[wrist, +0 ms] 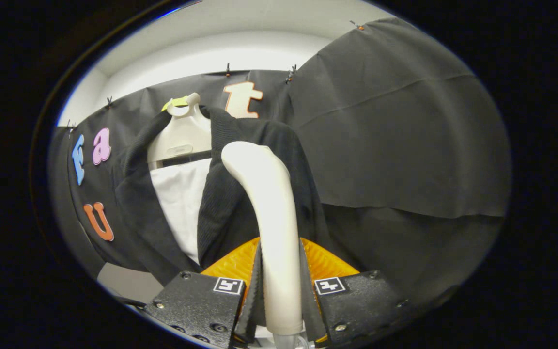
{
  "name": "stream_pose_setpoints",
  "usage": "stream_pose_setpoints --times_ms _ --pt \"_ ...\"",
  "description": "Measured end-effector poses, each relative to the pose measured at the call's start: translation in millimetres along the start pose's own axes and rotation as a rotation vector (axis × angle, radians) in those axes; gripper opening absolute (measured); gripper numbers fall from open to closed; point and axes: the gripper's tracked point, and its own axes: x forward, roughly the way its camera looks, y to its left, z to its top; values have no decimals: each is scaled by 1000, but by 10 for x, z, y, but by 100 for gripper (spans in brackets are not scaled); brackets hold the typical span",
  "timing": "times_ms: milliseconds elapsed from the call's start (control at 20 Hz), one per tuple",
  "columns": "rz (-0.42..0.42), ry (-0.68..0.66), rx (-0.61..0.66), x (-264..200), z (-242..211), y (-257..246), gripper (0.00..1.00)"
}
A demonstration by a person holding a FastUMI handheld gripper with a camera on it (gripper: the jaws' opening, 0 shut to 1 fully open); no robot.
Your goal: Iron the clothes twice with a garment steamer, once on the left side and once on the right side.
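Note:
My gripper (pixel 279 286) is shut on the cream handle of the garment steamer (pixel 271 218), which stands up between the two fingers with its rounded head curving toward the clothes. Just beyond the head hangs a dark knitted jacket (pixel 240 194) over a white shirt (pixel 182 203), both on a cream hanger (pixel 182 133). The steamer head lies over the jacket's right front panel, near the chest. I cannot tell whether the head touches the fabric. The jacket's left panel hangs open beside the shirt.
Black cloth (pixel 395 135) forms the booth wall behind and to the right of the clothes. A white ceiling band (pixel 221 53) runs above it. A pale surface (pixel 124 283) shows low beside the left finger.

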Motion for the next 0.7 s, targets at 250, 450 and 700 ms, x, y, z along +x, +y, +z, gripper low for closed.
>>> stream_pose_setpoints --times_ms 250,450,700 --pt "-1 23 -4 -32 -195 -12 40" --pt "5 48 -10 -68 -380 -15 41" --pt "16 87 -10 -79 -672 32 40"
